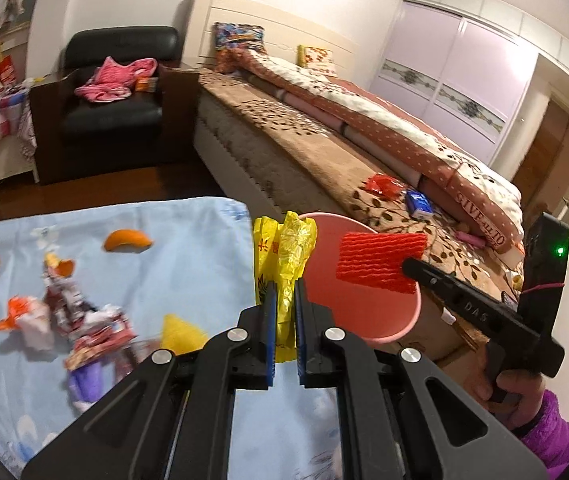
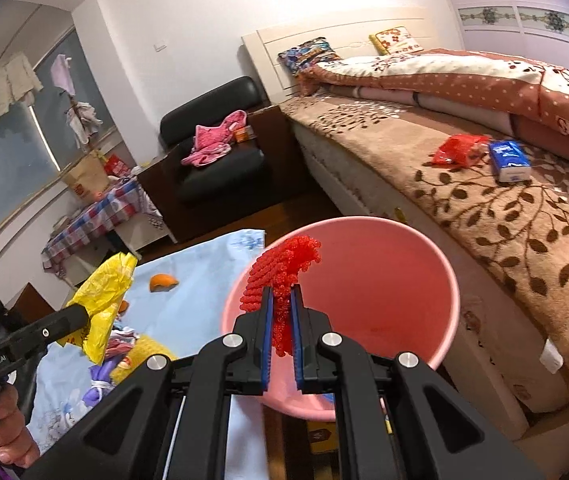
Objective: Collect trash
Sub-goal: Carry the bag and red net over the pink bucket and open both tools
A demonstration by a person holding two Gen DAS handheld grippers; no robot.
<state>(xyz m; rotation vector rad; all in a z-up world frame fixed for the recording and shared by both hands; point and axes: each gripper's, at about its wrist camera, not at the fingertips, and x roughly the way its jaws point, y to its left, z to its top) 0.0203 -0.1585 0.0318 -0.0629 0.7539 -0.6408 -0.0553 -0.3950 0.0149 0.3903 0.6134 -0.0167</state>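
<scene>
Two light, soft scraps over pink bucket [image 2: 436,276]: red foam netting [image 2: 284,280] pinched mid-fold in right hand-held gripper [image 2: 282,312], crinkly yellow plastic bag [image 1: 284,276] clamped in left hand-held gripper [image 1: 284,300]; both crushable, slip-prone.

The trash pile [image 1: 80,320] on the blue cloth [image 1: 188,264] is motion-blurred — wrappers indistinguishable — and the tongs hide its near edge.

The room has white walls [image 2: 188,12] and a dark wooden floor [image 1: 96,188]. A black armchair [image 1: 116,92] stands beside a bed [image 2: 464,184] with a cream headboard [image 1: 252,20]. Lilac wardrobe doors [image 1: 456,64] fill the far wall, next to a brown door [image 1: 552,148].
</scene>
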